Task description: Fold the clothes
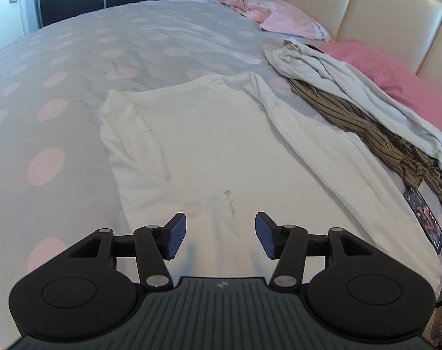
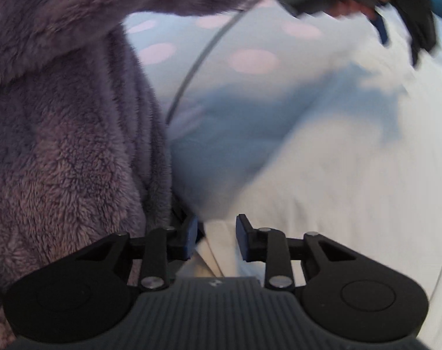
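Our fuzzy sleeve (image 2: 60, 116) hides the frame's left; both left tongs (image 1: 221, 234) and right tongs (image 2: 216, 237) gape released over the smooth white shirt (image 1: 209, 145).

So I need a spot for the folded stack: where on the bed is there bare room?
Free: the spotted duvet left of the white shirt and beyond it toward the pink pillows. Crowded: the right side, where the striped and grey clothes lie heaped against the shirt's sleeve.
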Motion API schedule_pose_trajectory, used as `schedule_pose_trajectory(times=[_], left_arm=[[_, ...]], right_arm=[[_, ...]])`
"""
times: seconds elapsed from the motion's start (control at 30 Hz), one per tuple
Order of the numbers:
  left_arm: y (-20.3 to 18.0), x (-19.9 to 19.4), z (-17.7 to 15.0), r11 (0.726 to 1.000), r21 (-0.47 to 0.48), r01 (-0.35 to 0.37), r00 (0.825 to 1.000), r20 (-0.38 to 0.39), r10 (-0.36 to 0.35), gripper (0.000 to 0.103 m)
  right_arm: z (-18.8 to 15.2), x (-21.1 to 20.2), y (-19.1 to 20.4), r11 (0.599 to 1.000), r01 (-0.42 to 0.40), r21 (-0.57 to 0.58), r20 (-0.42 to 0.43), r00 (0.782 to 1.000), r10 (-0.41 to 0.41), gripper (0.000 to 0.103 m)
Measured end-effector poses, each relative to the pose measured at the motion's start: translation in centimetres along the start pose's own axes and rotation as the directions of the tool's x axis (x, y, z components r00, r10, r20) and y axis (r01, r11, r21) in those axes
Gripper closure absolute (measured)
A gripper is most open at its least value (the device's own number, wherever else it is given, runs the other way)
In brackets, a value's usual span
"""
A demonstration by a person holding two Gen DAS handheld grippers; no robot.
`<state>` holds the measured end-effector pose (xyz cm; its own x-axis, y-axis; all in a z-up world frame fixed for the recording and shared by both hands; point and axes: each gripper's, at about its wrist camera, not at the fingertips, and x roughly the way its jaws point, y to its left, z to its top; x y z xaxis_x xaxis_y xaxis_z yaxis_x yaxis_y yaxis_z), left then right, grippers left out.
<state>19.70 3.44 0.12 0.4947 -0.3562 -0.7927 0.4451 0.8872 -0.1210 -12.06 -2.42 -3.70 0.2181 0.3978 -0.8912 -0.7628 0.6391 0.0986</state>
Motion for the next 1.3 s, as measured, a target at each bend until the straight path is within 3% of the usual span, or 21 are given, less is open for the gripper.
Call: schedule_pose_trajectory(times=[0.13, 0.3, 0.47, 0.6, 0.83, 1.03, 1.3], left_arm=[[1.0, -1.3, -1.0, 0.999, -0.036, 0.003, 1.000, 0.010, -0.003, 0.052], [1.7, -1.6, -2.0, 0.999, -0.049, -0.016, 1.000, -0.020, 0.016, 0.052], [1.8, -1.6, -2.1, 0.998, -0.057, -0.017, 1.000, -0.026, 0.016, 0.052], [1.9, -1.7, -2.1, 0.998, -0.064, -0.015, 0.999, -0.029, 0.013, 0.052], [1.3, -1.8, -2.2, 0.998, -0.065, -0.012, 1.000, -0.030, 0.010, 0.052], [0.8, -1.6, -2.2, 0.998, -0.062, -0.017, 0.999, -0.042, 0.015, 0.052], [0.8, -1.3, -2.5, 0.998, -0.057, -0.018, 0.998, -0.058, 0.014, 0.052]], right_arm=[[0.5, 1.3, 1.7, 0.993, 0.022, -0.119, -0.011, 1.000, -0.023, 0.071], [0.0, 1.5, 2.6, 0.977, 0.083, -0.197, -0.053, 0.994, -0.095, 0.093], [-0.3, 0.2, 3.8, 0.967, 0.076, -0.243, -0.053, 0.994, -0.091, 0.098], [-0.6, -0.5, 3.3, 0.967, 0.032, -0.251, -0.084, 0.995, -0.055, 0.098], [-0.3, -0.2, 3.6, 0.964, 0.053, -0.262, -0.148, 0.985, -0.094, 0.097], [-1.0, -1.7, 3.1, 0.983, 0.009, -0.181, -0.144, 0.989, -0.035, 0.080], [0.7, -2.4, 4.6, 0.971, 0.032, -0.236, 0.037, 0.999, -0.024, 0.081]])
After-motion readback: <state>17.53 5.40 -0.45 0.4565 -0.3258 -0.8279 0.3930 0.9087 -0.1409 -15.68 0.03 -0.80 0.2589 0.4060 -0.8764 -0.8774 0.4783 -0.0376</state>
